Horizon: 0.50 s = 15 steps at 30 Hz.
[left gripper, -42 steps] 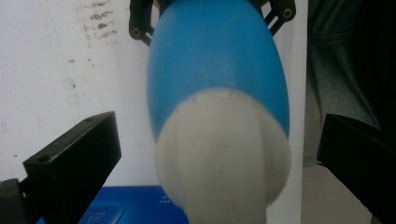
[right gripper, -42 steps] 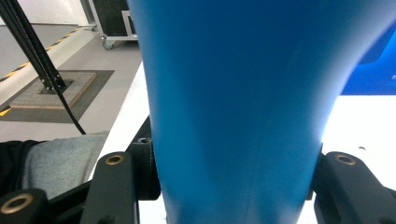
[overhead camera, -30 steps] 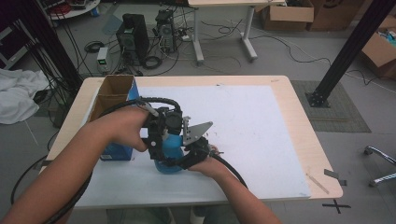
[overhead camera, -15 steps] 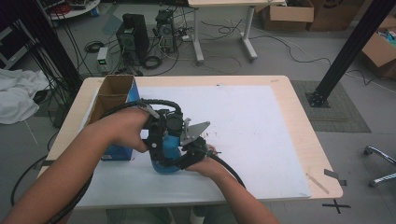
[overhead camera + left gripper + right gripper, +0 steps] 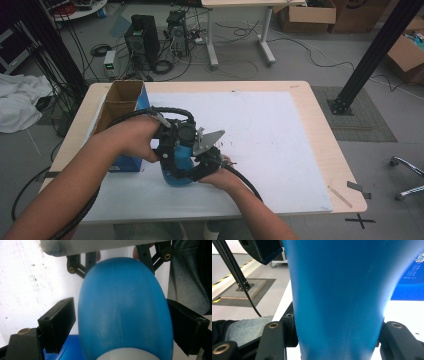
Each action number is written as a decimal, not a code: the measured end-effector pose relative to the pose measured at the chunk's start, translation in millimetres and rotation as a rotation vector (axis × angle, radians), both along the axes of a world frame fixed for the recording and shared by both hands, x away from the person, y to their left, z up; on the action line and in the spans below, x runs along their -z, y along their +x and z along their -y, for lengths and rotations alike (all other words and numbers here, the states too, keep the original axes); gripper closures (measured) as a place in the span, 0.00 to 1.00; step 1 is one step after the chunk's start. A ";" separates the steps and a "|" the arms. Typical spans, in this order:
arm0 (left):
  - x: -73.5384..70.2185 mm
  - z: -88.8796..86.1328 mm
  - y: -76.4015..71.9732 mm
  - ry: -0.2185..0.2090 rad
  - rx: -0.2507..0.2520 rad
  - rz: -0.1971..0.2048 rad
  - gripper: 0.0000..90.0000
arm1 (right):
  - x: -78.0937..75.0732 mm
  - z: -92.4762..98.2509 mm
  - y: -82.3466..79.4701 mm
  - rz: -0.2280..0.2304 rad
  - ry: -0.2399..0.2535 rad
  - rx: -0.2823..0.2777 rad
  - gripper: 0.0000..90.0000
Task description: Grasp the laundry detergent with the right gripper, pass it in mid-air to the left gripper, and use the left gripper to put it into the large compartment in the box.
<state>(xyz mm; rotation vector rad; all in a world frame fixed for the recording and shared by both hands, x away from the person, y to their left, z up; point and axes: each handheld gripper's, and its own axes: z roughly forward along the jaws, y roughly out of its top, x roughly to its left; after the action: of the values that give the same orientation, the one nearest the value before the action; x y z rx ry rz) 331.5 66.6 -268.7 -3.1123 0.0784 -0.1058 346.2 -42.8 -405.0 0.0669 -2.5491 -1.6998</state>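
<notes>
A blue plastic bottle [image 5: 176, 170] with a rounded body stands near the front left of the white-covered table [image 5: 280, 150]. Both grippers close in on it from opposite sides. My left gripper [image 5: 172, 147] is shut on the bottle; in the left gripper view its two black jaws press either side of the blue body [image 5: 122, 310], which turns white at the near end. My right gripper [image 5: 202, 167] is shut on the bottle too, and in the right gripper view its jaws clamp the narrower blue part [image 5: 342, 290]. A grey three-cornered plate [image 5: 210, 140] sits on top.
An open cardboard box [image 5: 122, 97] with a blue side stands at the table's left edge, just behind my left hand. The right half of the white sheet is bare. Beyond the table are computers [image 5: 145, 37], cables and a black post [image 5: 372, 55].
</notes>
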 end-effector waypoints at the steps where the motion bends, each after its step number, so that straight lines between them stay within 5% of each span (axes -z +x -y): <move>1: 0.0 0.0 0.1 0.004 0.000 0.001 0.18 | 0.1 0.1 -0.1 -0.001 0.000 0.001 0.49; 15: -4.4 3.6 -0.2 0.033 -0.006 0.009 0.27 | -1.8 1.6 -1.2 0.004 0.015 0.003 0.50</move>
<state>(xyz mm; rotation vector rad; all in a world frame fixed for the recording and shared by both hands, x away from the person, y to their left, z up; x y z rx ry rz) 331.3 63.0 -264.3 -3.0787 0.0697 -0.1179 345.0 -44.4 -403.2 0.0670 -2.5401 -1.7220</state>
